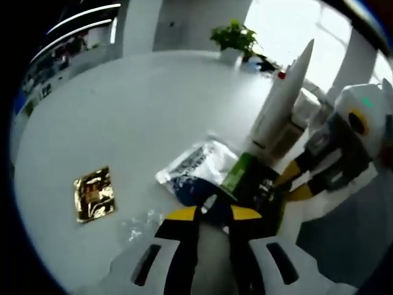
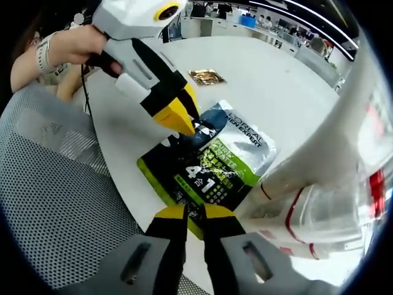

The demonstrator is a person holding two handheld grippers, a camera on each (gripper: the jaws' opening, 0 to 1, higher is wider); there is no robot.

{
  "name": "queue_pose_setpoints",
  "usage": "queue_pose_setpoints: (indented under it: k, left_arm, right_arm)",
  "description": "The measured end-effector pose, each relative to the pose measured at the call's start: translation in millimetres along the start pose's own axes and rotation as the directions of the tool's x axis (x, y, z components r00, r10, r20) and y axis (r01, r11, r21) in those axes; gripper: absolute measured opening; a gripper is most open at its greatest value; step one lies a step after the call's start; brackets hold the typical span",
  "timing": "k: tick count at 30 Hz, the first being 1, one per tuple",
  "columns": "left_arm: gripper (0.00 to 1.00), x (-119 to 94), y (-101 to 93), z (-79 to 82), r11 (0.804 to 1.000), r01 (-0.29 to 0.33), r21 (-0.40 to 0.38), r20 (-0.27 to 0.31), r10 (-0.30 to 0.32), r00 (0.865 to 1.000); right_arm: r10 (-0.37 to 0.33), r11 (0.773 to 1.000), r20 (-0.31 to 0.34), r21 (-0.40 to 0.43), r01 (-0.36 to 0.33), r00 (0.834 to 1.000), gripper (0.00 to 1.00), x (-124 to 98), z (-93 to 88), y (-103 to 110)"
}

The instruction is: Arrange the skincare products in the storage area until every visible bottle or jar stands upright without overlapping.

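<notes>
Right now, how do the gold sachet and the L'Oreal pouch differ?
The gold sachet is small, square and plain metallic; the L'Oreal pouch is much larger, printed black, green and silver. The sachet lies alone, untouched; the pouch has the left tool at its far end and the right tool at its near edge. Both lie flat on the white table.

One green-black-silver product pouch (image 2: 212, 166). One gold foil sachet (image 1: 94, 193). One tall white tube (image 1: 281, 101). One clear plastic container (image 2: 334, 215) beside tube. One crumpled clear wrapper (image 1: 142, 222). One potted plant (image 1: 234, 38). One grey mesh chair back (image 2: 55, 203). One white table (image 1: 141, 110). Two grippers: left gripper (image 2: 185, 128), right gripper (image 1: 288, 184).
</notes>
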State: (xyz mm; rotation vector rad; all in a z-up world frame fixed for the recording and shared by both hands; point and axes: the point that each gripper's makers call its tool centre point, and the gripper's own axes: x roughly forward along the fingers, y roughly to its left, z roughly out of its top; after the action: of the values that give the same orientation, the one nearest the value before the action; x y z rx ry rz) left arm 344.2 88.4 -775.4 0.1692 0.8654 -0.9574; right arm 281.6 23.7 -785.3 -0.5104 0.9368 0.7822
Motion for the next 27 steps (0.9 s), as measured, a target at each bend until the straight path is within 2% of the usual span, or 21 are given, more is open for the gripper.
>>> queue_pose_setpoints:
  k: [4,10,13,18,21,23,24,27]
  left_arm:
    - [0.17,1.8,-1.3,-2.7,1.000,0.003,0.005,-0.009,-0.003,1.000]
    - [0.14,2.2,0.2,-3.8,0.998,-0.021,0.065,-0.014,0.022,1.000]
    - [0.14,2.2,0.2,-4.8,0.984,-0.044,0.171,-0.027,0.049,0.998]
    - [0.14,2.5,-2.6,-5.7,0.962,-0.069,0.263,-0.023,0.078,0.997]
    - [0.14,2.2,-2.8,-4.6,0.954,-0.072,0.291,-0.028,0.084,0.996]
    - [0.17,1.6,-0.9,-3.5,0.951,-0.085,0.299,-0.041,0.102,0.994]
    - [0.19,-1.3,-0.4,-6.9,0.956,-0.083,0.280,-0.083,0.110,0.990]
    - [0.26,-7.0,-5.1,-6.3,0.967,-0.078,0.242,-0.085,0.101,0.991]
  right_arm:
    - [0.003,1.000,-0.001,0.004,-0.003,1.000,0.10,-0.1,-0.1,-0.1]
    - [0.002,1.000,-0.006,-0.005,-0.002,1.000,0.10,0.0,0.0,0.2]
    - [0.006,1.000,-0.008,-0.007,-0.006,1.000,0.10,0.3,0.1,0.3]
    - [0.016,1.000,-0.018,-0.010,-0.016,1.000,0.10,0.5,0.1,0.2]
    - [0.017,1.000,-0.018,-0.013,-0.018,1.000,0.10,0.3,-0.1,0.2]
    - [0.017,1.000,-0.018,-0.014,-0.017,1.000,0.10,0.2,-0.3,0.1]
    - [0.015,1.000,-0.019,-0.018,-0.016,1.000,0.10,0.1,-0.4,0.3]
    - [0.010,0.999,-0.023,-0.039,-0.011,1.000,0.10,0.1,-0.2,1.0]
